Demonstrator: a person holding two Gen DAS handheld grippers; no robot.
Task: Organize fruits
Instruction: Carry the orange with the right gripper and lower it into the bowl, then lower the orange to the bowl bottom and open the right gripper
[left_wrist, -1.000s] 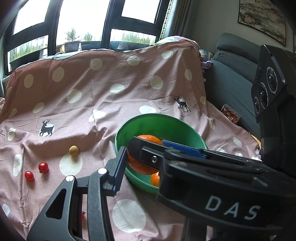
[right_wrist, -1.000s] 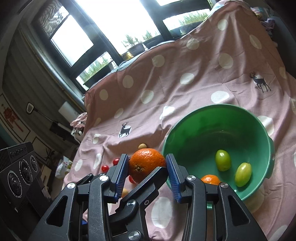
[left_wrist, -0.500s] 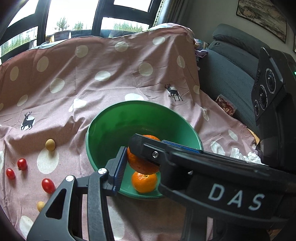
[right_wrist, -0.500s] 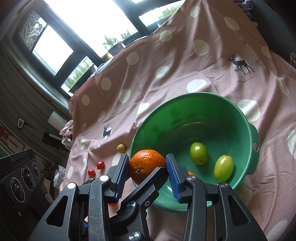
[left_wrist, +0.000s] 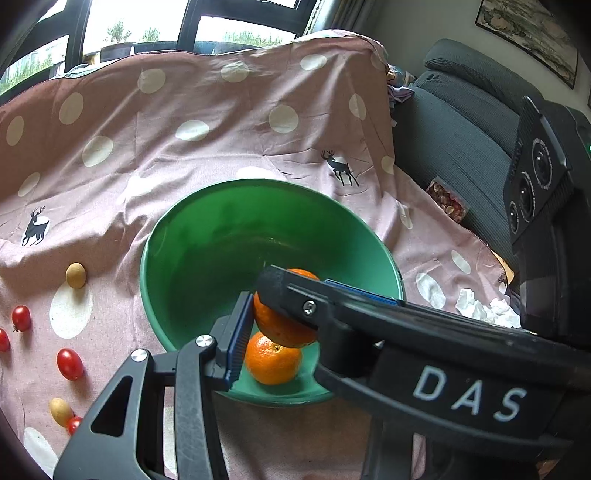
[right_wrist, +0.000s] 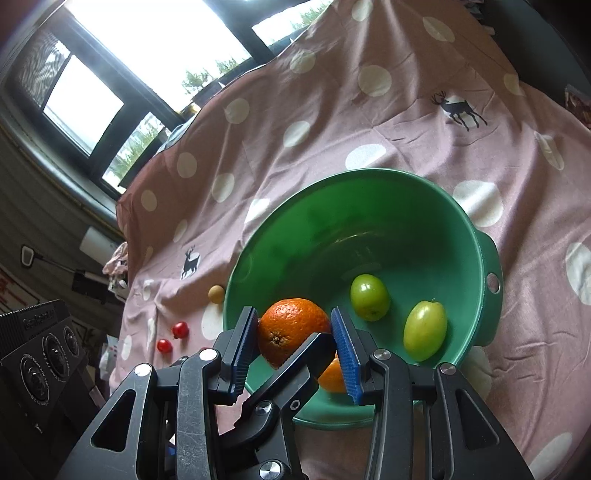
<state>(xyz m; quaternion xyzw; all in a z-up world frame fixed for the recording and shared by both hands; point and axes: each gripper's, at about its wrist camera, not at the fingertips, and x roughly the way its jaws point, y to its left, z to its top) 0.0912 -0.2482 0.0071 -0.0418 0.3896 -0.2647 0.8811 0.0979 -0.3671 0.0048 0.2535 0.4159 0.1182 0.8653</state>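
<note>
Since a second earlier, the view from both wrists had swung from the open cloth (left_wrist: 221, 129) onto the bowl (left_wrist: 155, 236), so delivery was judged imminent rather than complete. At far left of the left wrist view, glossy red cherry tomatoes (left_wrist: 69, 363) and matt tan, egg-shaped fruits (left_wrist: 75, 275) lay loose on the soft, creased, spotted fabric, not yet collected. At centre, the smooth green plastic bowl held a small orange (left_wrist: 273, 358). Directly above it, inside the near rim, hung the larger dimpled orange (right_wrist: 284, 325). The right tool (right_wrist: 294, 321) was clamped on it by ribbed blue pads, and the left tool (left_wrist: 288, 314) appeared to be closed on it too. Right of these, two waxy green oval fruits (right_wrist: 369, 297) rested in the bowl.
</note>
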